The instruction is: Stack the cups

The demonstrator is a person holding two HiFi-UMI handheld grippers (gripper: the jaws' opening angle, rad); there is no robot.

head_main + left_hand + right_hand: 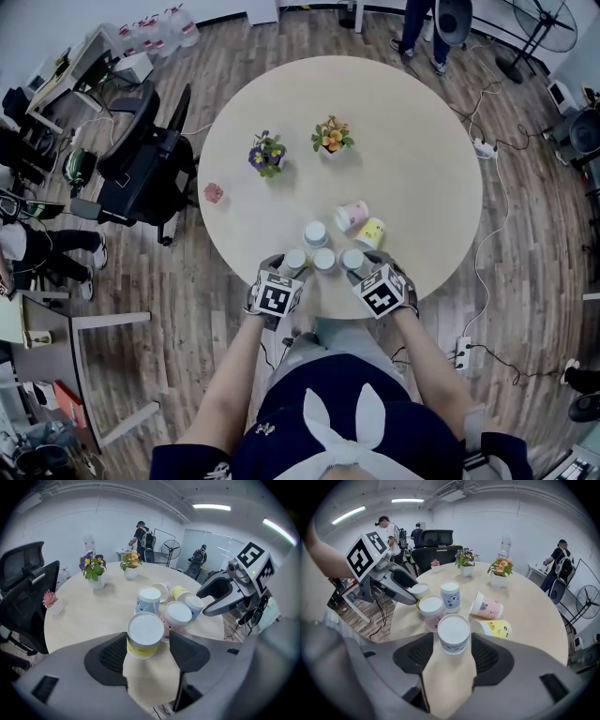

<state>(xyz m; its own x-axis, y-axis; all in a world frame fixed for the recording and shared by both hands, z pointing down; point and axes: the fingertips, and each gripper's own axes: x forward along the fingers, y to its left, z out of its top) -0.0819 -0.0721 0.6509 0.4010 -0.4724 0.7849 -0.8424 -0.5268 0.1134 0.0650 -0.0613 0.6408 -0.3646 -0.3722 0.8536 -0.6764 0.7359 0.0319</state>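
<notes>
My left tongs [148, 640] stand wide around an upturned yellow paper cup [144, 631], my right tongs [453, 642] around a bluish paper cup [453, 630]. Light, crushable, I judge: pinch sidewalls gently.

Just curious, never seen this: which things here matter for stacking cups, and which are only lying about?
Job: four upturned paper cups, pink paper cup lying sideways, yellow paper cup lying sideways.
Lying about: purple potted flowers, orange potted flowers, small pink flower.

Person [419, 23] at head view's top edge — legs only (the rest cut off)
</notes>
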